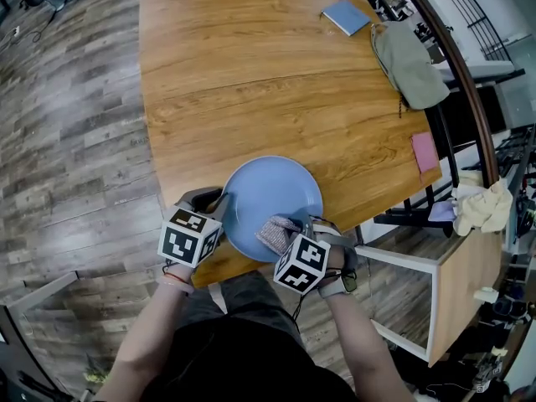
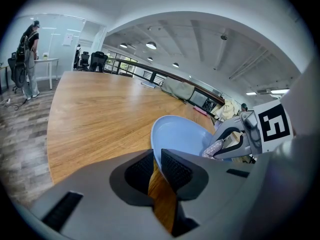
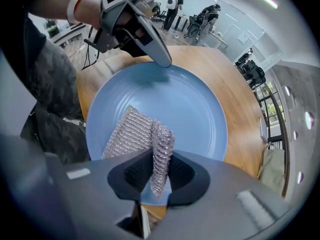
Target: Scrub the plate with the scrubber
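From where I stand, the blue plate [image 1: 272, 199] lies face up at the near edge of the wooden table [image 1: 251, 74], right in front of the person, and both tools are on it for plain reasons. The left gripper [image 2: 157, 165] has its 2 fingers closed on the plate's left rim, the thin edge pinched between the ribbed pads. I take that as an anchor, so the plate cannot slide or spin under rubbing. The right gripper [image 3: 159, 176] points steeply down over the near right part of the plate, with its fingers clamped on the scrubber [image 3: 131, 131], a silvery mesh pad. 1 fold of the pad stands upright between the pads, its long axis running up into the jaws. The rest lies flat on the plate's floor, spreading toward the near rim on the person's side. Held like that, the flat flap looks like the working face, so I judge the pad set for wiping strokes across the plate.
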A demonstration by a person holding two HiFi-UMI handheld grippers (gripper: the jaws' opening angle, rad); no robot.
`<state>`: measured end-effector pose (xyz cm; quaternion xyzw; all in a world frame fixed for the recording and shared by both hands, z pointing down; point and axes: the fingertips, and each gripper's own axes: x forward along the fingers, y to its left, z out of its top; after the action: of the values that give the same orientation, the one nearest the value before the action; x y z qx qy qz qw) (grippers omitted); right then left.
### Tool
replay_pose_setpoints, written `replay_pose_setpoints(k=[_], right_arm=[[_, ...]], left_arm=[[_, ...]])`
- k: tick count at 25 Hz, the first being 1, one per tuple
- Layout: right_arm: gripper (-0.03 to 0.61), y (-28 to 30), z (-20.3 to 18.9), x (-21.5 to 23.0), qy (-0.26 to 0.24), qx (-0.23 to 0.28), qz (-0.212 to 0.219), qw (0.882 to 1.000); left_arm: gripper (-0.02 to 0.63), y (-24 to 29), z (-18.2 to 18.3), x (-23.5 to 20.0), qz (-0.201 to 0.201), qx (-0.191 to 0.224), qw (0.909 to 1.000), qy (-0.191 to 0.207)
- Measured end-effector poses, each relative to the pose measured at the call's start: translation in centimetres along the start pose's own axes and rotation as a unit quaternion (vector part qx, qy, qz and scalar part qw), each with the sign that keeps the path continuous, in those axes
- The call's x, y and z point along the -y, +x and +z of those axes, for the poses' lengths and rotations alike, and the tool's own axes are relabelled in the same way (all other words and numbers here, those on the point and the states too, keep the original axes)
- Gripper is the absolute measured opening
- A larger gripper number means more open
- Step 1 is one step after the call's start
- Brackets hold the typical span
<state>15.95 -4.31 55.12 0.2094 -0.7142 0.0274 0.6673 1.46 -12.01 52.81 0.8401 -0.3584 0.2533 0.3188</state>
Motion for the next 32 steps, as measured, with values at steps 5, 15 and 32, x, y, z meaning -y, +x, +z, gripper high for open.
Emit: replay_pose_setpoints(k=[5,15,32], right_arm=[[0.075,0.0,1.4,-1.1,-0.031,0.002,0.004,1.0],[0.075,-0.1,5.0,-2.3,-0.091,0.013,0.003,0.996],[0.075,1.1,10.5,-0.8,-0.172,0.035,-0.015,0.984]], left_arm=[[0.044,0.0,0.0,-0.1,-0.002,-0.001,1.0,0.001],[0.044,-0.1,-0.1,-0.2,-0.01,-0.003,0.9999,-0.007],[0.038,-0.1,0.0,-0.3,-0.024,0.008,0.9989,-0.04]])
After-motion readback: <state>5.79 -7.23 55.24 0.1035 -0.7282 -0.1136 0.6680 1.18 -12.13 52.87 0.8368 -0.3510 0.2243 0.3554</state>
